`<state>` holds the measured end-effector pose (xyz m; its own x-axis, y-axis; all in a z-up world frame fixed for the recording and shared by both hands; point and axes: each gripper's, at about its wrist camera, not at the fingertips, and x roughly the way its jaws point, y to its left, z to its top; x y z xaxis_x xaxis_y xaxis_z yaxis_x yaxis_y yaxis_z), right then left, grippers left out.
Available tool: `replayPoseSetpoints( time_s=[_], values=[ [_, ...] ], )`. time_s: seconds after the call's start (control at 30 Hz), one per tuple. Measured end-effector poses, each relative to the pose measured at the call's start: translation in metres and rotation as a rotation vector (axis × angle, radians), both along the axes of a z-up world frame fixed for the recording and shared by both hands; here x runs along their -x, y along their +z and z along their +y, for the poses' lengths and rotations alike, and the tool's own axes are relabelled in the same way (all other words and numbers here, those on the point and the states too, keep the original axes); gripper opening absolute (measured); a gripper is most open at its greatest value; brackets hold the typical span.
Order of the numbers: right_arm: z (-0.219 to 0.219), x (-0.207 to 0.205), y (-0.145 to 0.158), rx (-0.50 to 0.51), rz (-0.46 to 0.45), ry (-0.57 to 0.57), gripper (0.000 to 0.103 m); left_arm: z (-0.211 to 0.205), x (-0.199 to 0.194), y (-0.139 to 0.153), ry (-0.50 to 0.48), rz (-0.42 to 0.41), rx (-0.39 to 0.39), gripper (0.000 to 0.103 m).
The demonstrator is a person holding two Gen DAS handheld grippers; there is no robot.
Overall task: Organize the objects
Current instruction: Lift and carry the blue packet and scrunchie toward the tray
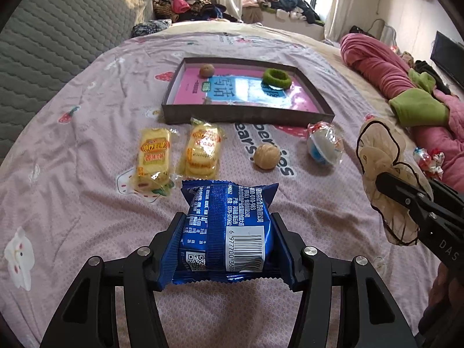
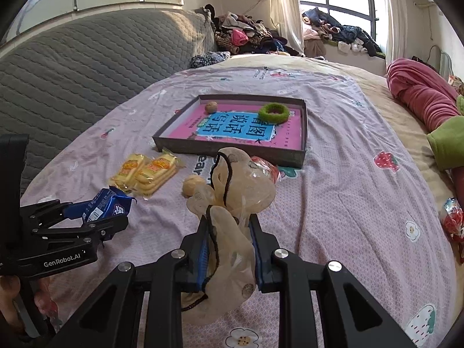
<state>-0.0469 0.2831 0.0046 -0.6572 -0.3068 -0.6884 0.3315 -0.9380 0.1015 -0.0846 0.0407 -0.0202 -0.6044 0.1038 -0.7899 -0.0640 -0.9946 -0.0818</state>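
Note:
My left gripper (image 1: 227, 226) is shut on a blue snack packet (image 1: 229, 226), held above the bed; it also shows in the right wrist view (image 2: 101, 207). My right gripper (image 2: 229, 229) is shut on a beige sheer cloth with black trim (image 2: 237, 185), seen at the right of the left wrist view (image 1: 385, 162). A shallow dark tray (image 1: 246, 116) holds a pink and blue book (image 1: 232, 90), a walnut (image 1: 206, 70) and a green hair ring (image 1: 276, 79). Two yellow biscuit packs (image 1: 153, 156) (image 1: 204, 150), a walnut (image 1: 267, 156) and a wrapped ball (image 1: 324, 143) lie in front of it.
The bed has a pink patterned sheet (image 2: 348, 191). A grey quilted headboard (image 2: 87, 66) is at the left. A red and green blanket (image 1: 406, 87) and wrapped sweets (image 2: 452, 220) lie at the right. Piled clothes (image 2: 246, 37) sit behind the bed.

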Motion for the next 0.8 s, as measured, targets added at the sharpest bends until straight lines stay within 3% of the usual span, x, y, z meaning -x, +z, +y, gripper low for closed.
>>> replayPoseSetpoints(
  time_s=[0.8],
  values=[
    [0.009,-0.007,0.031,0.038,0.090,-0.034,0.025,0.007,0.011,0.042,-0.015,0.099,0.045,0.059]
  ],
)
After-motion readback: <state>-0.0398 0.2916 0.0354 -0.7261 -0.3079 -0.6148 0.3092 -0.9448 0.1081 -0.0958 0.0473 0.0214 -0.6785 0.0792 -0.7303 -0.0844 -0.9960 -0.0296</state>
